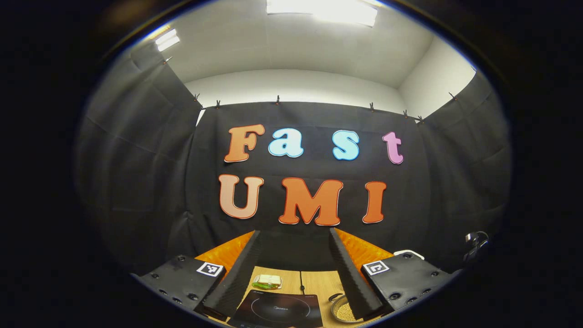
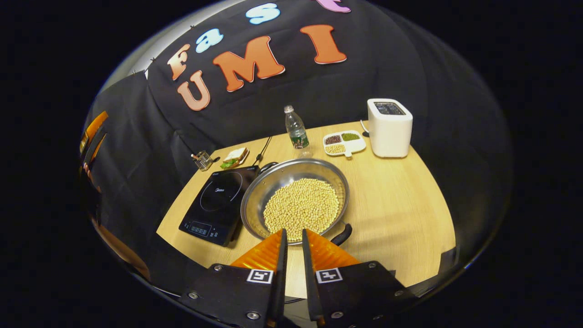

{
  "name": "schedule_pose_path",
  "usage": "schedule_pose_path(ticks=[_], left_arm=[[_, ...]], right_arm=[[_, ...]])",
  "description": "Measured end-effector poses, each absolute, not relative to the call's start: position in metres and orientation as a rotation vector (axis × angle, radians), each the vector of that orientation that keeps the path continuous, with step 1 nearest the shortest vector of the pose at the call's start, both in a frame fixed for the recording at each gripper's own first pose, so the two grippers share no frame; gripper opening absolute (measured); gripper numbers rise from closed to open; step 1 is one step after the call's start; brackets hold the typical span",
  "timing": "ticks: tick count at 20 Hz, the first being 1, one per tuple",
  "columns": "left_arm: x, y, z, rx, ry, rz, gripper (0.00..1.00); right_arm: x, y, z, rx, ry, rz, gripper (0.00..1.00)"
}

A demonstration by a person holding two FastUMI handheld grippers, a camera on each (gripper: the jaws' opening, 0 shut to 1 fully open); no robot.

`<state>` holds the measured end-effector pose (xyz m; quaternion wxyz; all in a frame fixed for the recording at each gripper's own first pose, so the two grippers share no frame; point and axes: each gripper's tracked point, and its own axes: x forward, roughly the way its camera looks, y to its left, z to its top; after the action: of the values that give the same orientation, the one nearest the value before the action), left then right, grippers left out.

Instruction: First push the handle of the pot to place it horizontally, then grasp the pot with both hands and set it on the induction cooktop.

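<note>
Right gripper (image 2: pixel 292 234) nearly clenched, a thin slit between fingers, grasping nothing, tips just over the pot (image 2: pixel 295 196) rim. Shiny pot full of pale beans, beside the induction cooktop (image 2: pixel 217 202); handle (image 2: pixel 341 234) partly hidden, pointing near-right. Left gripper (image 1: pixel 296 237) spread wide, raised high.

In the left gripper view, the pot (image 1: pixel 342 311) at lower right is half hidden behind a finger; the induction cooktop (image 1: pixel 278 310) is cut off at the bottom edge.

Bean-filled pot (image 2: pixel 298 196) beside induction cooktop (image 2: pixel 217 204)
</note>
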<state>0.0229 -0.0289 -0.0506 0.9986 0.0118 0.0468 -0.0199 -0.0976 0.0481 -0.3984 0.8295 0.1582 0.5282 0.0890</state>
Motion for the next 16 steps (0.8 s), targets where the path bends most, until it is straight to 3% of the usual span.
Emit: schedule_pose_path(ticks=[7, 16], left_arm=[[0.027, -0.025, -0.06, 0.033, 0.113, -0.036, 0.98], [0.046, -0.005, -0.085, 0.068, 0.152, 0.023, 0.98]], right_arm=[[-0.124, 0.062, -0.448, 0.479, 1.301, 0.168, 0.0], [-0.147, 0.067, -0.494, 0.458, 1.457, 0.114, 0.0]])
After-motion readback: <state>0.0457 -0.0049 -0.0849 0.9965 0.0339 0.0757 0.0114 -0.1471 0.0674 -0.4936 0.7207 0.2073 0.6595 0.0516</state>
